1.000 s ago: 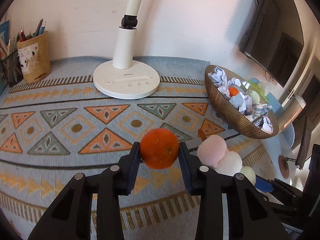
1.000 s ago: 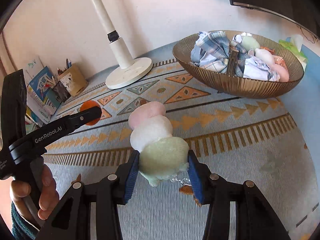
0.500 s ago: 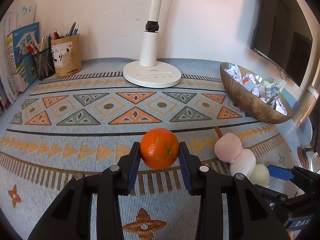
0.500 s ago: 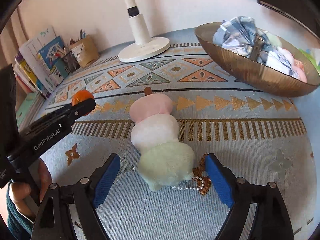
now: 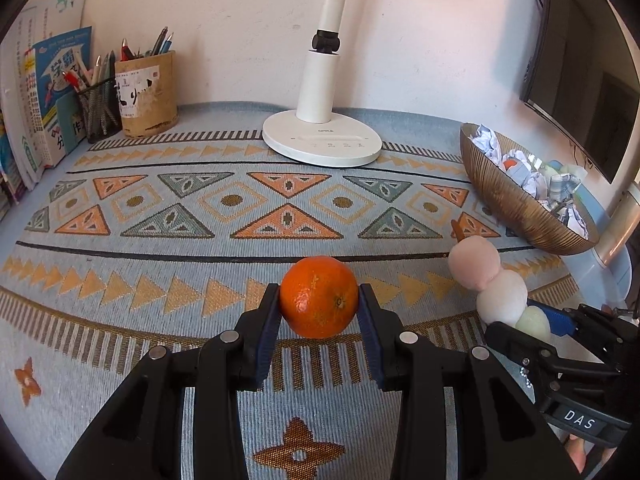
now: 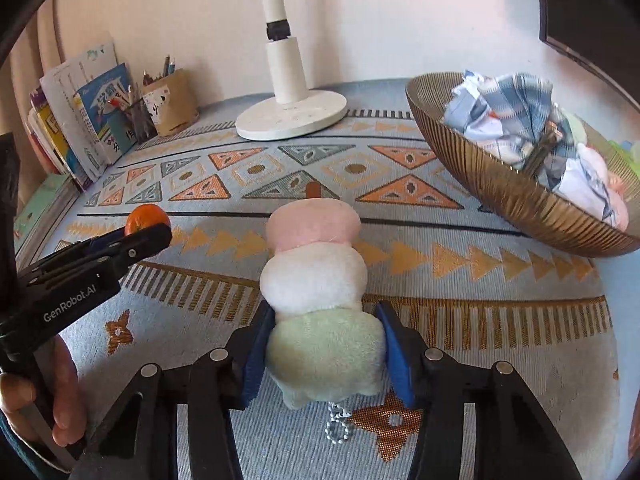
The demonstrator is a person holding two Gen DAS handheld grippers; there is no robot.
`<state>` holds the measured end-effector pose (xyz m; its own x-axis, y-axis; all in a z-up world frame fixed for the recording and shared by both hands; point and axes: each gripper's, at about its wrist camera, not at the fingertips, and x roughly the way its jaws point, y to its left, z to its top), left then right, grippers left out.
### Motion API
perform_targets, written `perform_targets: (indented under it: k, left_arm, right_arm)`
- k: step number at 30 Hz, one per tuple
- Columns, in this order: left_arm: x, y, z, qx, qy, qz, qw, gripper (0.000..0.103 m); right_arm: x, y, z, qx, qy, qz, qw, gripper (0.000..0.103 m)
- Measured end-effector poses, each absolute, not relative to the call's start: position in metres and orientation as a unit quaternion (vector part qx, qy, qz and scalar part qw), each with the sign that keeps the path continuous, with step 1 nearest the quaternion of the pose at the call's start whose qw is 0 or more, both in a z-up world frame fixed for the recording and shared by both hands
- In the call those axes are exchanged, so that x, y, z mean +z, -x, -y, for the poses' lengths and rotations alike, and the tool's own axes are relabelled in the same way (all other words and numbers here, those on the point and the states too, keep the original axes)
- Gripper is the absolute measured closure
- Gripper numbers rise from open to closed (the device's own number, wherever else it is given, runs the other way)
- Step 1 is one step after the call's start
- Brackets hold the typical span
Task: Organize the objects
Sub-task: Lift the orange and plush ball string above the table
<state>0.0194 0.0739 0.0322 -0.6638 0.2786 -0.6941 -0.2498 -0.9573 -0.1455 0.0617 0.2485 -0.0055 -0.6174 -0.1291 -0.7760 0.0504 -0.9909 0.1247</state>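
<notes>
An orange (image 5: 318, 298) is pinched between the blue pads of my left gripper (image 5: 319, 312), which is shut on it just above the patterned cloth. The orange (image 6: 146, 218) also shows at the left of the right wrist view. A plush skewer of pink, white and green balls (image 6: 316, 280) lies on the cloth, pink end pointing away. My right gripper (image 6: 324, 344) has its jaws closing on the green ball, both pads touching its sides. A bead chain hangs below that ball. In the left wrist view the plush skewer (image 5: 500, 292) lies to the right of the orange.
A ribbed bronze bowl (image 6: 500, 188) holding crumpled paper and cloth stands at the right. A white lamp base (image 5: 322, 144) sits at the back centre, with a pencil holder (image 5: 146, 96) and books (image 5: 44, 96) at the back left. A person's hand (image 6: 60, 400) grips the left tool.
The right gripper's jaws sprang wide, leaving the plush skewer lying on the cloth, then came back in around its green ball. The left gripper kept the orange and sank a little toward the cloth.
</notes>
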Motion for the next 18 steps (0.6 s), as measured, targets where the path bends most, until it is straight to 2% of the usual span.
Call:
perform_targets:
  k: [18]
  left_arm:
    - [0.0311, -0.0197, -0.0755, 0.911, 0.386, 0.017, 0.147, 0.068]
  right_arm:
    - [-0.0039, -0.0675, -0.2451, -0.906, -0.420, 0.035, 0.049, 0.053]
